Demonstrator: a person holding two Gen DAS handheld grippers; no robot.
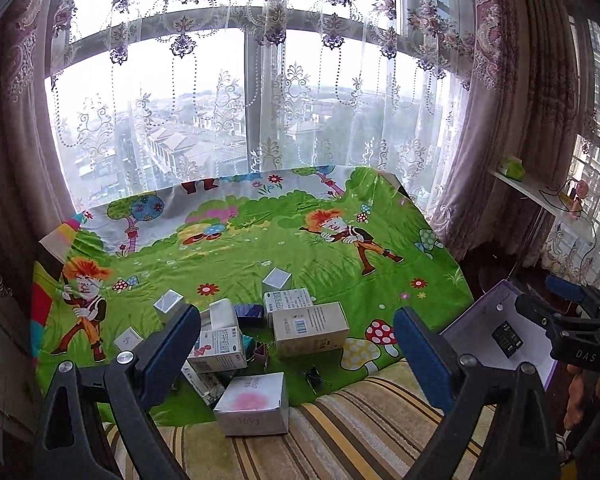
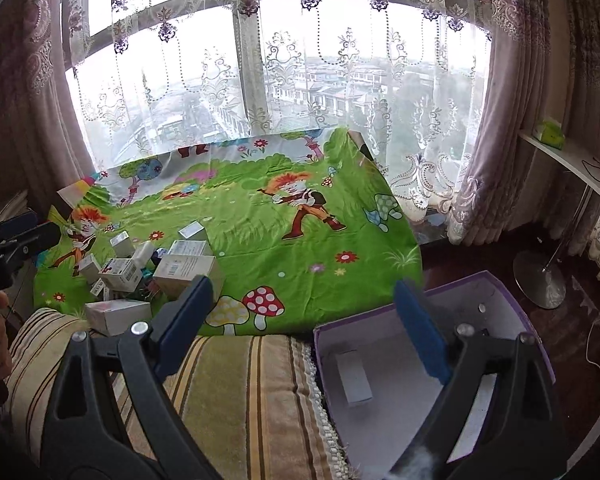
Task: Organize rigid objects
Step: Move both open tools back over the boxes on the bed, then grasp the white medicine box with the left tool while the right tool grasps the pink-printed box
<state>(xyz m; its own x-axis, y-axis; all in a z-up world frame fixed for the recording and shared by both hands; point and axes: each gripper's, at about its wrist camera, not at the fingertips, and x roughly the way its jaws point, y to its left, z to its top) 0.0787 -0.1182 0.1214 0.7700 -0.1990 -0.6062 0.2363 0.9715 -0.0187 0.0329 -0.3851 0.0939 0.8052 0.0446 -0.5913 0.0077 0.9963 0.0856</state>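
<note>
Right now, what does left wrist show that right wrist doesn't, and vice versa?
Only the left wrist view: the silver box marked 165g seen close with its pink patch, and a black item on the purple storage box's inner wall.

Only the right wrist view: the purple storage box's floor, with one small white carton lying in it, and a floor lamp base.

Both: the pile of cartons on the green cartoon cloth, the striped cushion, lace curtains, and both tools, left and right, open and empty.
</note>
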